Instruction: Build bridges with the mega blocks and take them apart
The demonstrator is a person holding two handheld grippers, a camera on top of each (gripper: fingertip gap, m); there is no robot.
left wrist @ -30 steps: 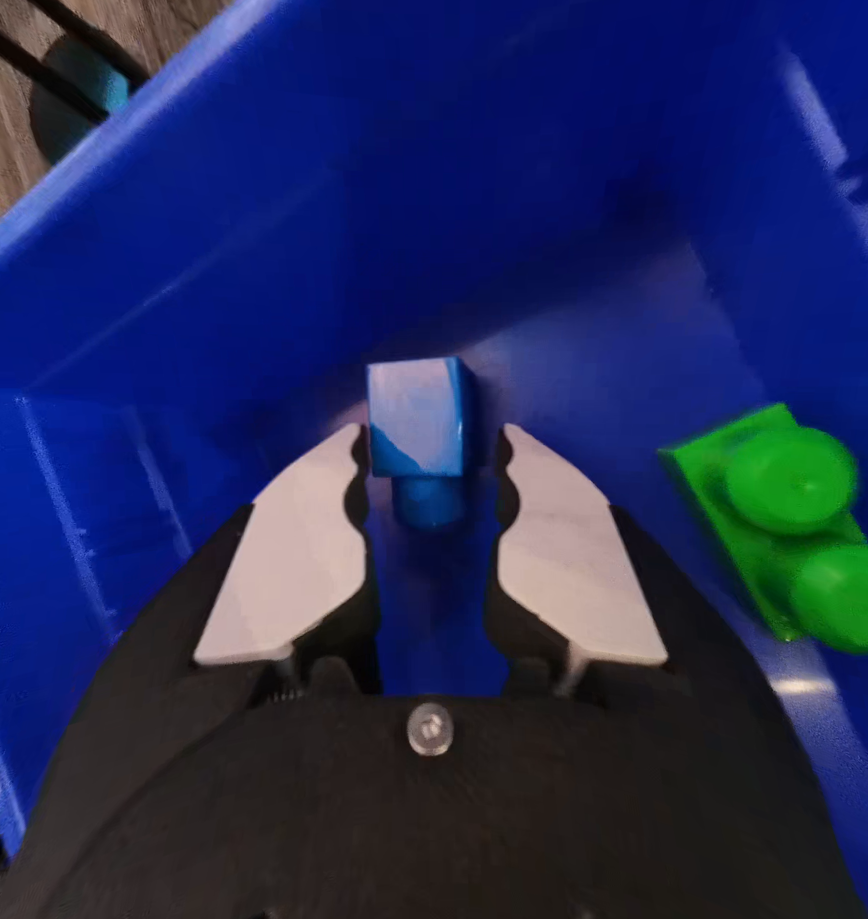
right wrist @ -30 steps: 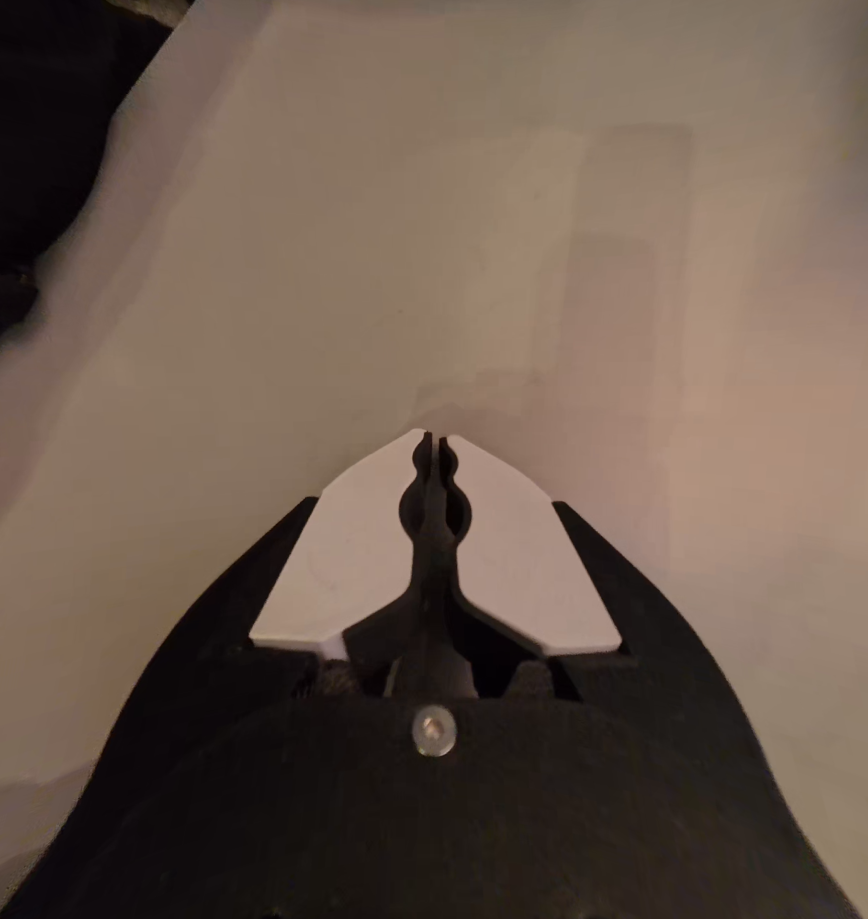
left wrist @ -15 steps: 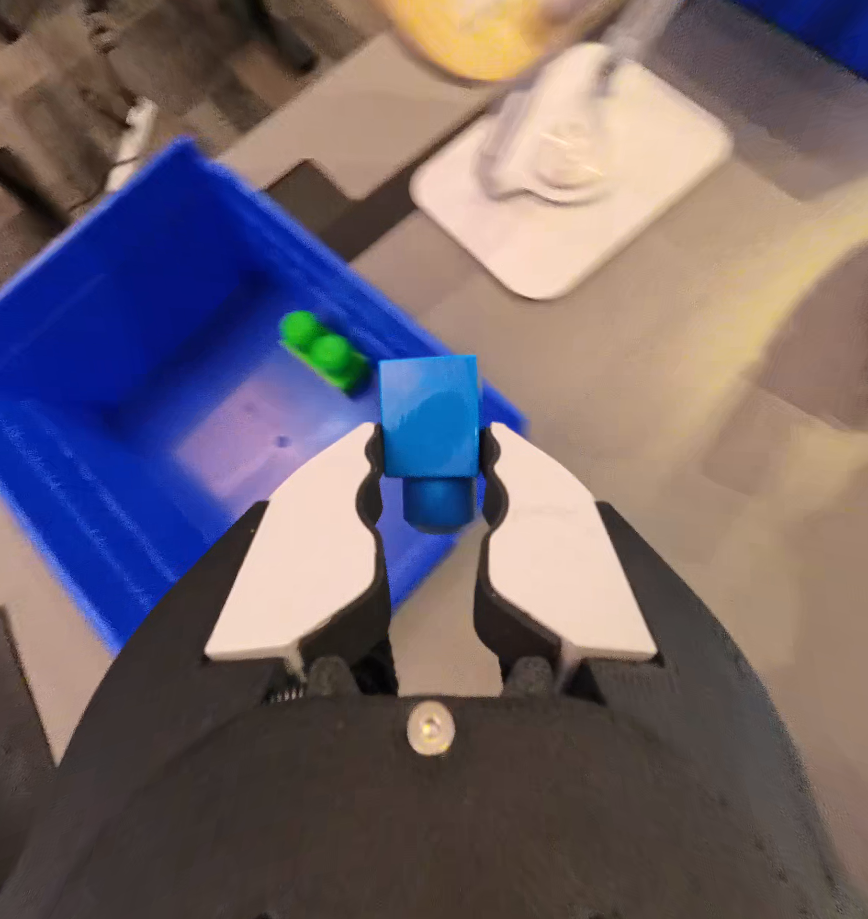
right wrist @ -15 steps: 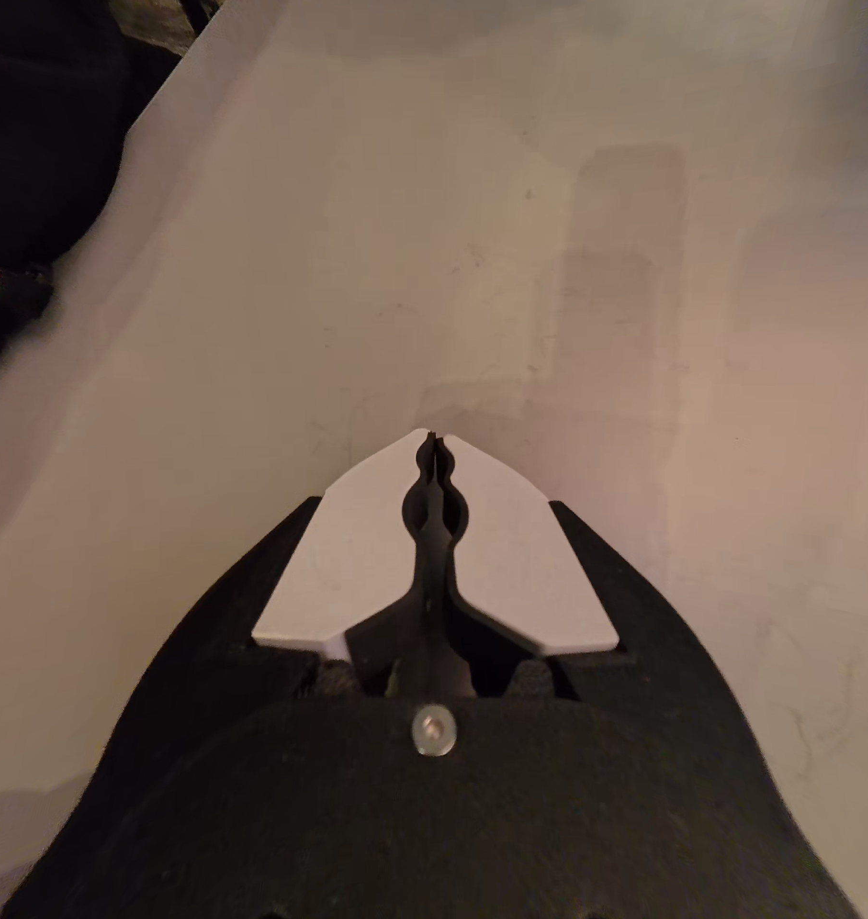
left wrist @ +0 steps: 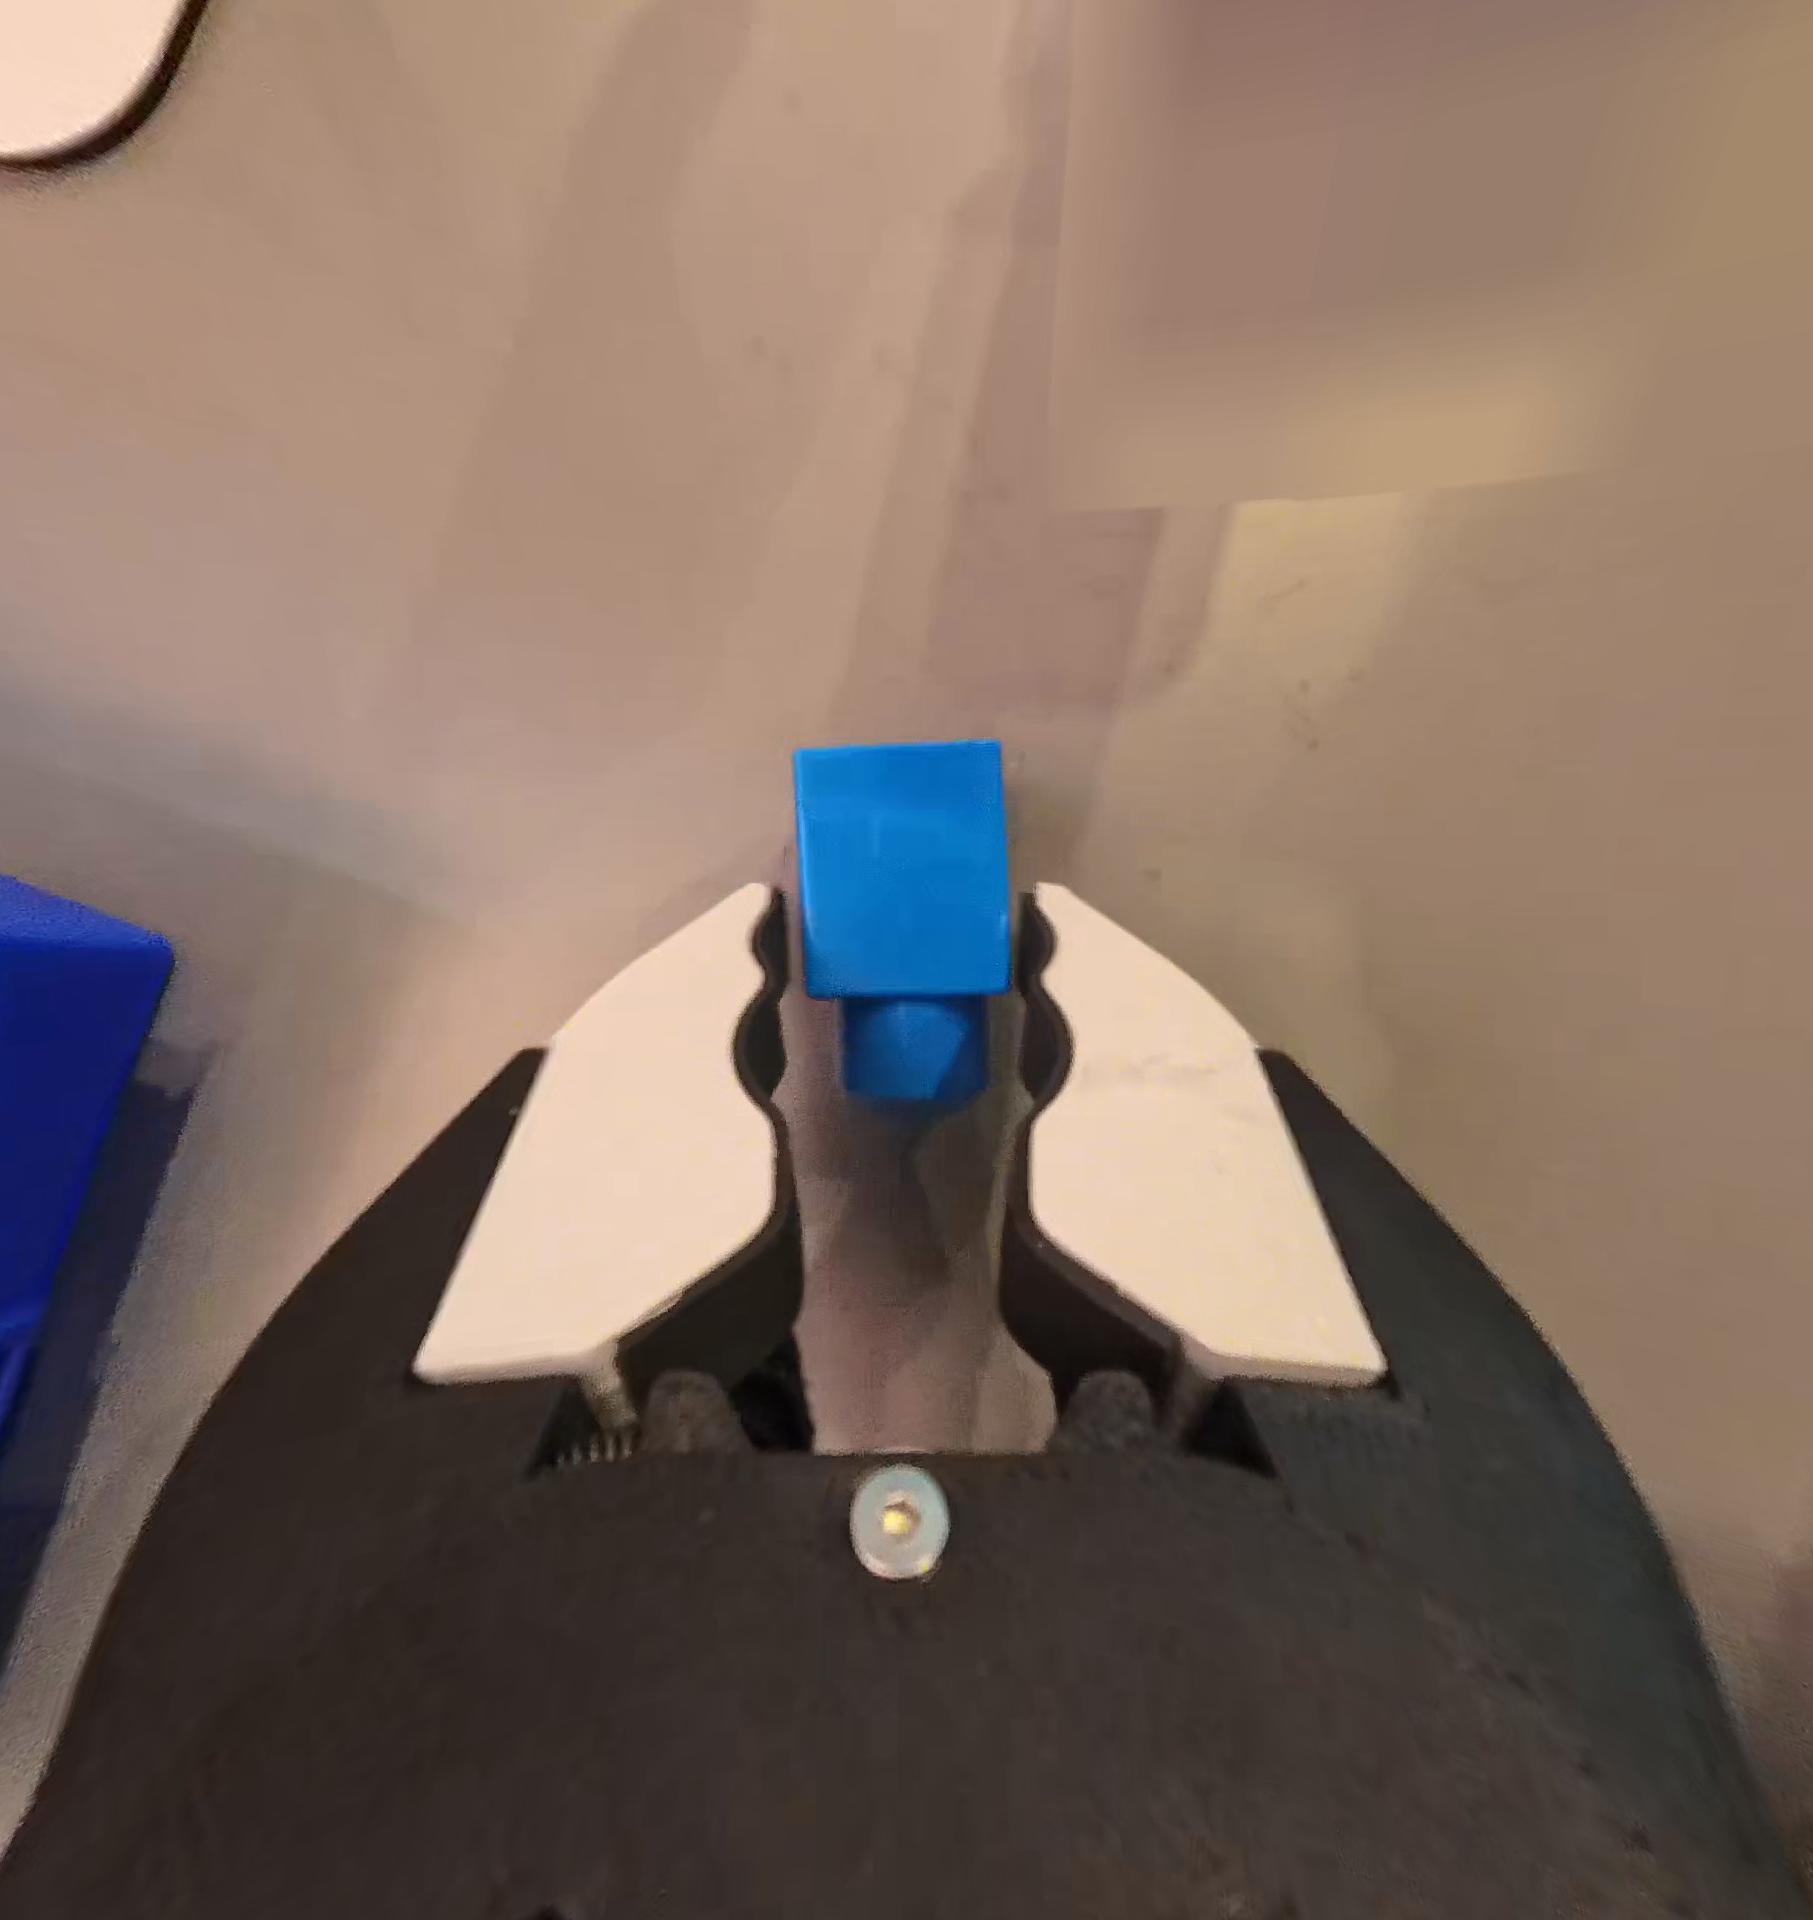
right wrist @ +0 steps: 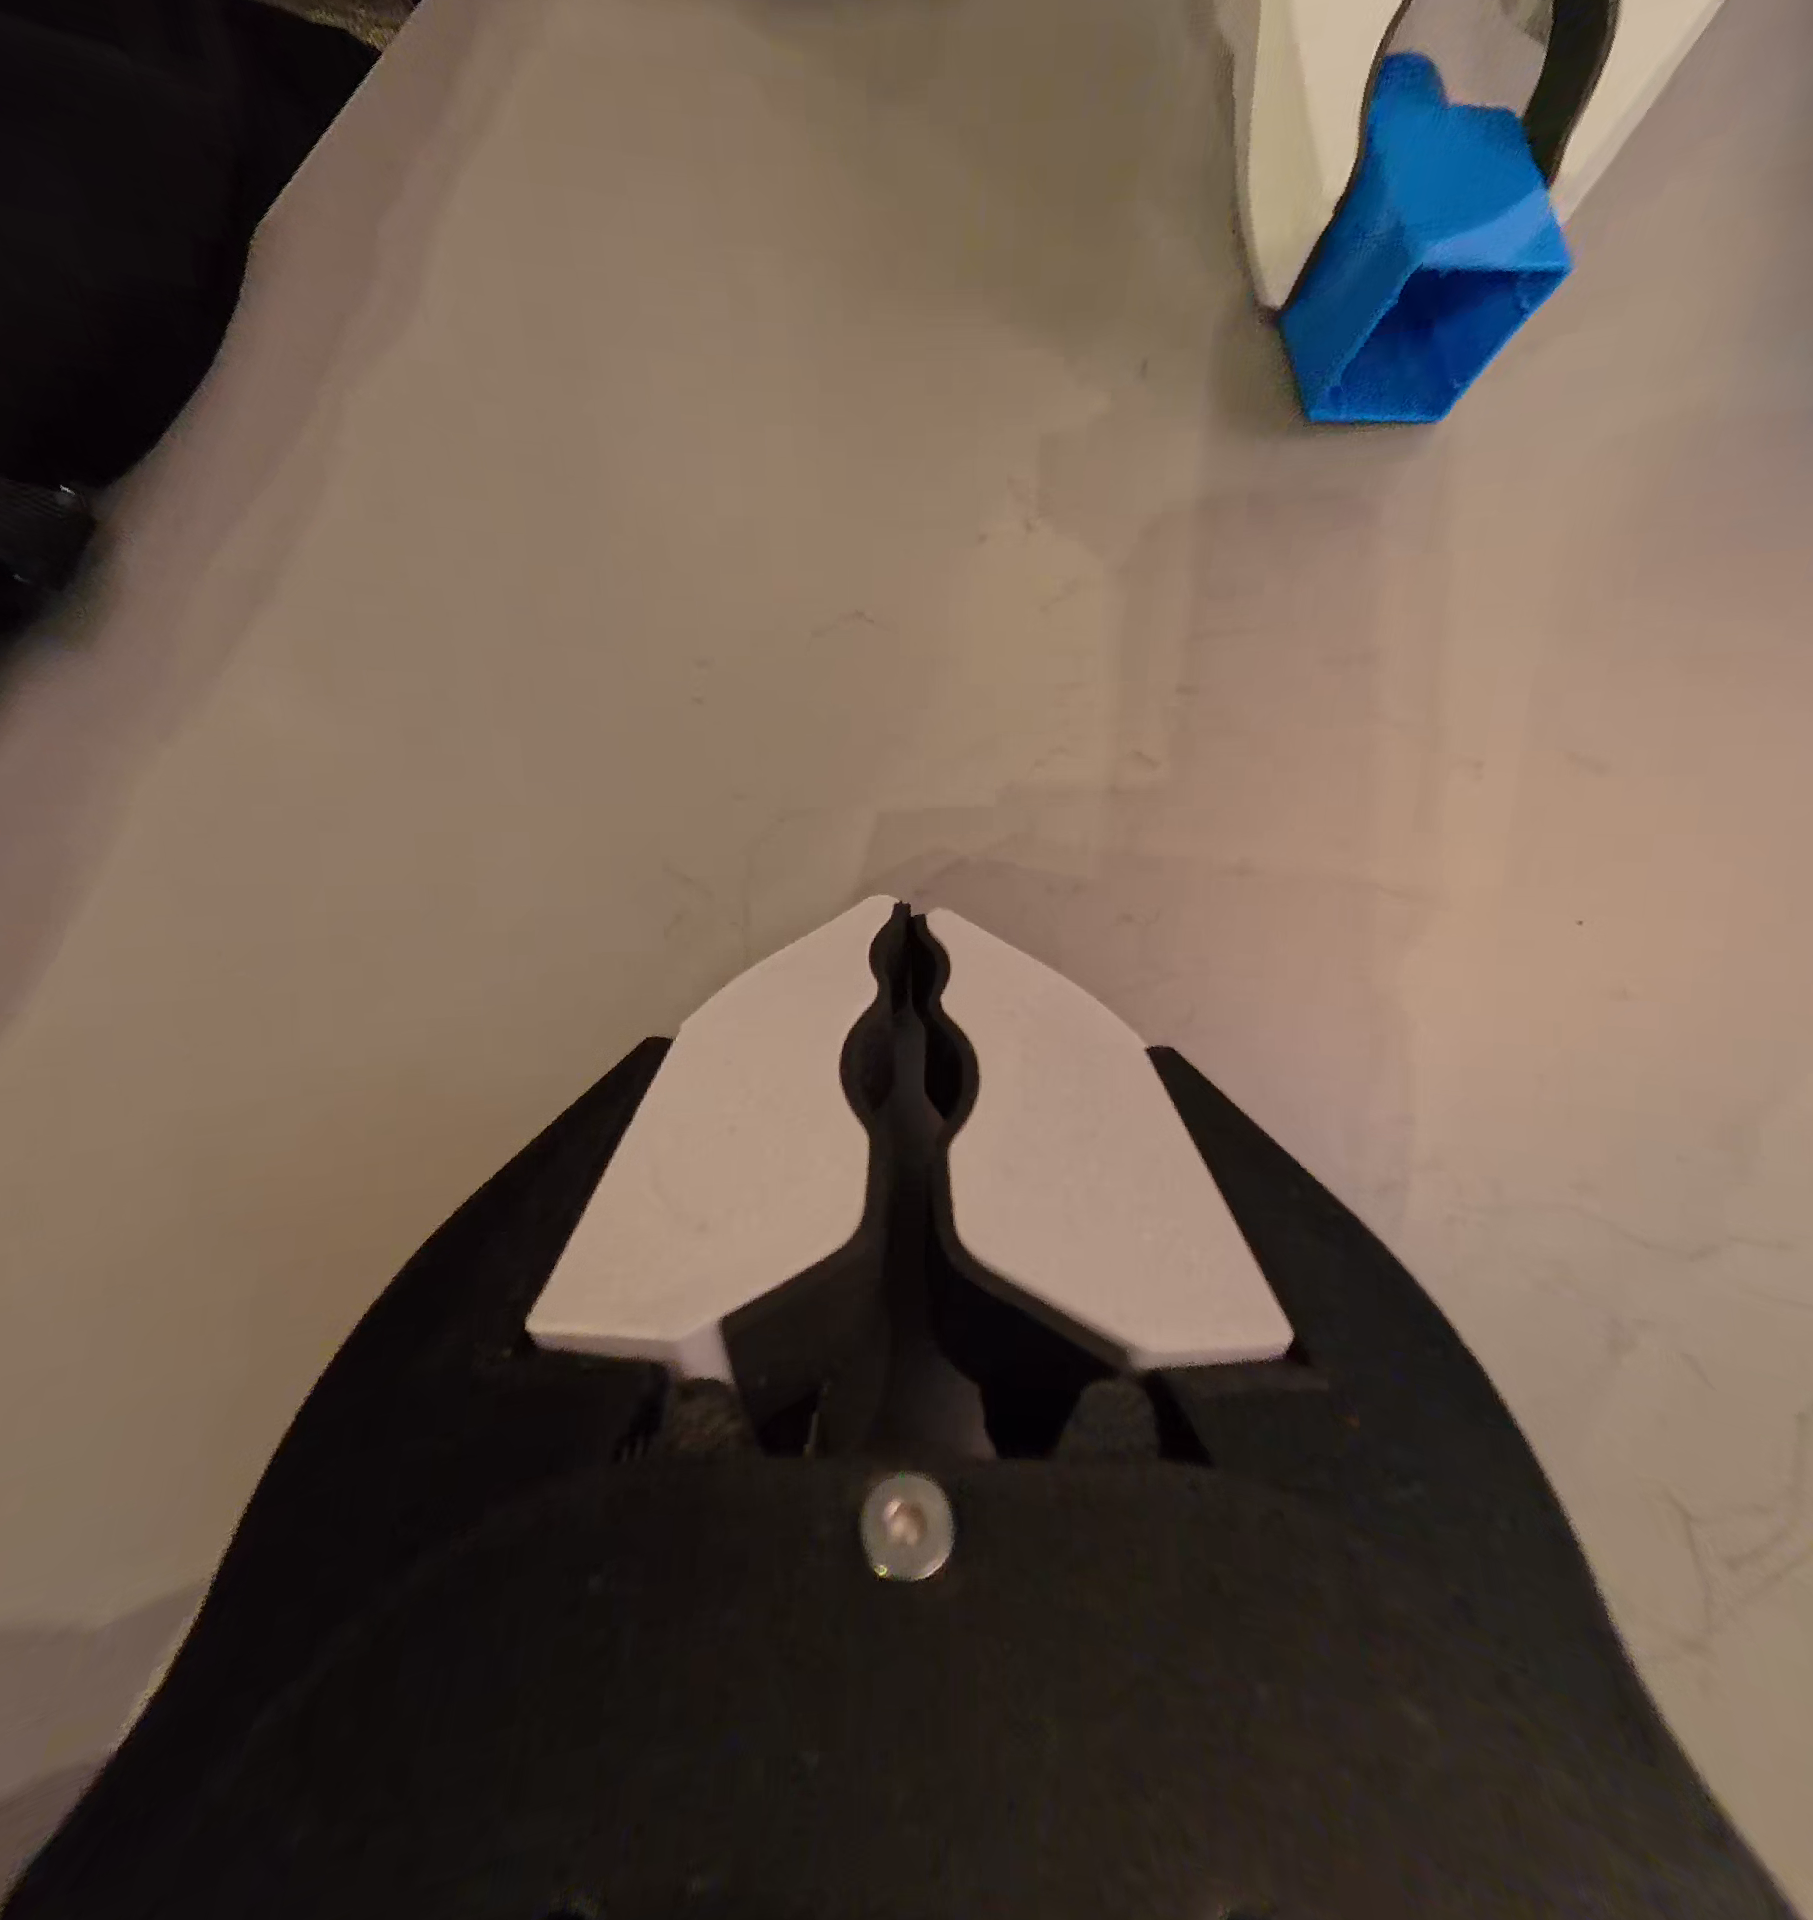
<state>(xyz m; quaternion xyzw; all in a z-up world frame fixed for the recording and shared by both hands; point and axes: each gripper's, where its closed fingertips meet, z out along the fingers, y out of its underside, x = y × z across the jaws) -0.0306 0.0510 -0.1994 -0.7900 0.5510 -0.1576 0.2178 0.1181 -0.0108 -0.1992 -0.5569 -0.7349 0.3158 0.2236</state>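
Left gripper (left wrist: 900, 914) clamps blue block (left wrist: 897, 873) above bare table (left wrist: 1297, 416).

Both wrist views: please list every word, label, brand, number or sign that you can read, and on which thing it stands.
None can be read. The blue plastic block, the blue plastic bin, the grey table and both black-and-white grippers show no writing.

Bright blue block (left wrist: 900, 873), plain, same blue on stud and hollow underside (seen from right wrist view (right wrist: 1421, 260)). Darker royal blue bin (left wrist: 40, 1143) at left edge. Pale grey-beige table (left wrist: 466, 520), faint scuff marks, no pattern. White fingers (left wrist: 653, 1122) with black inner pads, matte black gripper bodies, silver screw (left wrist: 900, 1546). White rounded base (left wrist: 40, 73), dark edge.
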